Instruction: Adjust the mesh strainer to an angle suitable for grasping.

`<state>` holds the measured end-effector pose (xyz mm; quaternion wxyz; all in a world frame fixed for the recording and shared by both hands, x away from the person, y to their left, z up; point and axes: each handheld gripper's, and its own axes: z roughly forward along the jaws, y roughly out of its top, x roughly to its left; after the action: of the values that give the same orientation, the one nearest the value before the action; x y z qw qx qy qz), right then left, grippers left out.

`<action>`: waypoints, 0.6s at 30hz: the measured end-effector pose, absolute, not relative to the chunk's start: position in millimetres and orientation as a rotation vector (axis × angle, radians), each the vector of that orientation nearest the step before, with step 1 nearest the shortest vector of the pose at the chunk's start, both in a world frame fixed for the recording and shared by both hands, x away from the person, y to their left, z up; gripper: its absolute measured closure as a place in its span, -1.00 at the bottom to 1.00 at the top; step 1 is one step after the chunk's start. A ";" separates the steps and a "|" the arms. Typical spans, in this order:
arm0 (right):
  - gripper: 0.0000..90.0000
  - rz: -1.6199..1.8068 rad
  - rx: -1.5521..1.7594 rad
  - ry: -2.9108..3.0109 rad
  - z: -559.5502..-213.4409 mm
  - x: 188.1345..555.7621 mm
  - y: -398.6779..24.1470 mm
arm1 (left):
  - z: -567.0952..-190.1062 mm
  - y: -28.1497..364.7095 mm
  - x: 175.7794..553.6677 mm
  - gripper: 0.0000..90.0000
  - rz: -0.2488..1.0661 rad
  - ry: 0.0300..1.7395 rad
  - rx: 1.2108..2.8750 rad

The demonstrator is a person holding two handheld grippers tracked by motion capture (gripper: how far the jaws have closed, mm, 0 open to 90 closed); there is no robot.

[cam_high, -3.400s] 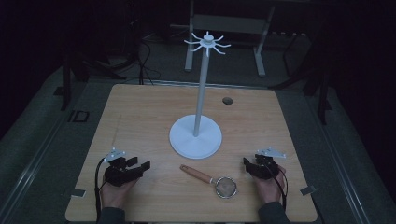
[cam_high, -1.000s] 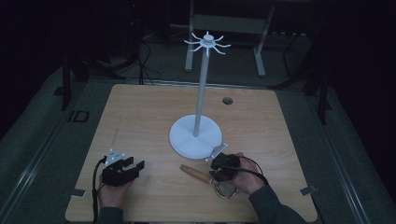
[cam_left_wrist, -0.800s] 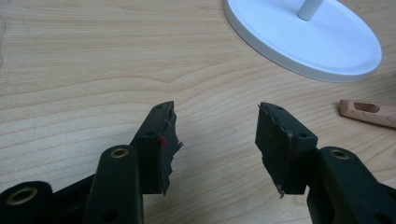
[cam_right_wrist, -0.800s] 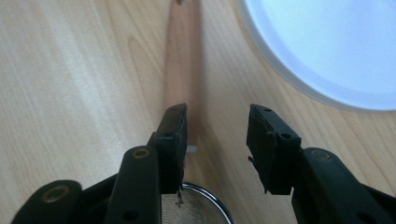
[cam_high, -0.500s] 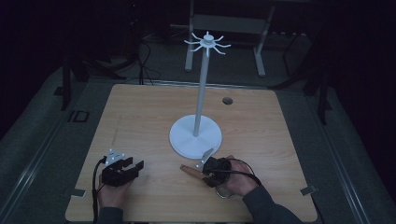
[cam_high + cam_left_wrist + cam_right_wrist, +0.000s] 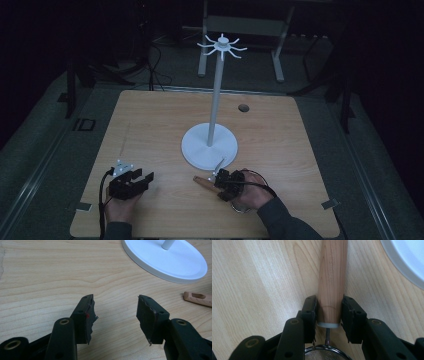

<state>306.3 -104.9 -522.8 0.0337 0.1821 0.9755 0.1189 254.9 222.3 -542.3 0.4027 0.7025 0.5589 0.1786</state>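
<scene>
A small strainer lies on the table with its wooden handle (image 6: 201, 180) pointing left and its mesh bowl (image 6: 325, 355) under the person's right hand. My right gripper (image 6: 219, 184) has just been closing, and its pads now press both sides of the handle (image 6: 333, 272) near the metal neck. In the left gripper view the handle's tip (image 6: 197, 298) with its hanging hole shows at far right. My left gripper (image 6: 142, 176) rests at the table's front left, its jaws wide apart (image 6: 116, 315) over bare wood.
A white stand with a round base (image 6: 210, 147) and a tall pole topped by several hooks (image 6: 222, 46) rises mid-table, just behind the right gripper. Its base edge (image 6: 407, 257) lies close to the handle. A dark hole (image 6: 243, 108) marks the table's far side.
The right hand slid left and down along the strainer onto its handle, and its jaws closed on it. The left gripper stayed put.
</scene>
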 end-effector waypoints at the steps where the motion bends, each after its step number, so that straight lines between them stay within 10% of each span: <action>1: 0.46 0.361 0.566 3.003 -523.3 306.4 -105.3 | -542.4 222.3 254.9 0.08 0.451 1.412 1.774; 18: 0.54 0.350 0.564 2.984 -524.5 305.4 -105.7 | -542.6 222.6 255.1 0.08 0.451 1.416 1.772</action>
<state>305.4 -105.7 -524.5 0.0421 0.1844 0.9753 0.1143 255.1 222.6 -542.6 0.4026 0.7014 0.5605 0.1786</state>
